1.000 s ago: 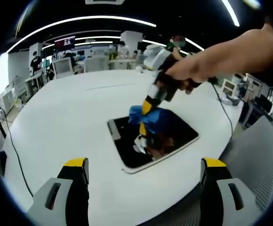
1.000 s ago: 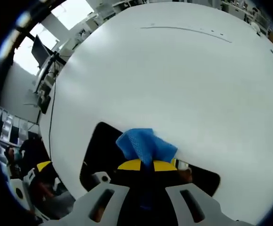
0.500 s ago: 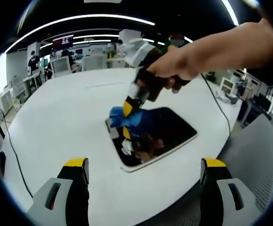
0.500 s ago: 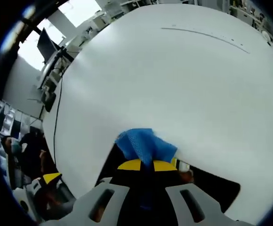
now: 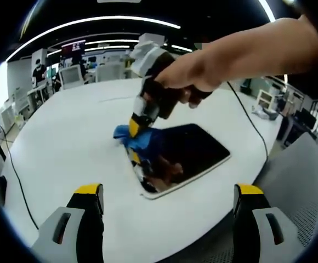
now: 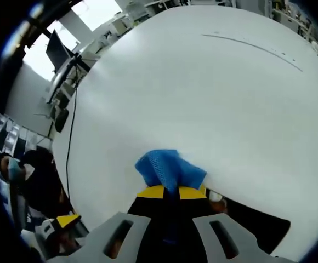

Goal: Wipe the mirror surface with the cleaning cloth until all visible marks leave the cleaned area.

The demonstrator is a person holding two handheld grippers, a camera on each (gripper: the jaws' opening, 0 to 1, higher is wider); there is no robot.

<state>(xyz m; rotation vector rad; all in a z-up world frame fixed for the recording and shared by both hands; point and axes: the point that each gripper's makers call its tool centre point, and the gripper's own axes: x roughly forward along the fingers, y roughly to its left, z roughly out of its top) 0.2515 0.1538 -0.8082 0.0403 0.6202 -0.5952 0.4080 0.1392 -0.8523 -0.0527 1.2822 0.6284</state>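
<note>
Right gripper (image 6: 167, 193) pinching blue cleaning cloth (image 6: 168, 169) at jaw tips, pressing onto mirror (image 5: 189, 150) near its edge. Left gripper (image 5: 167, 211) hanging wide, holding nothing. Risking running off onto counter (image 6: 203, 98), leaving marks.

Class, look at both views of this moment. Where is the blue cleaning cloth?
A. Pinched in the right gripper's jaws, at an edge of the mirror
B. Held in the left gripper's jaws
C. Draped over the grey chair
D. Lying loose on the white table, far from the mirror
A: the blue cleaning cloth sits clamped in the right gripper, pressed at the edge of the mirror, while the left gripper is open.
</note>
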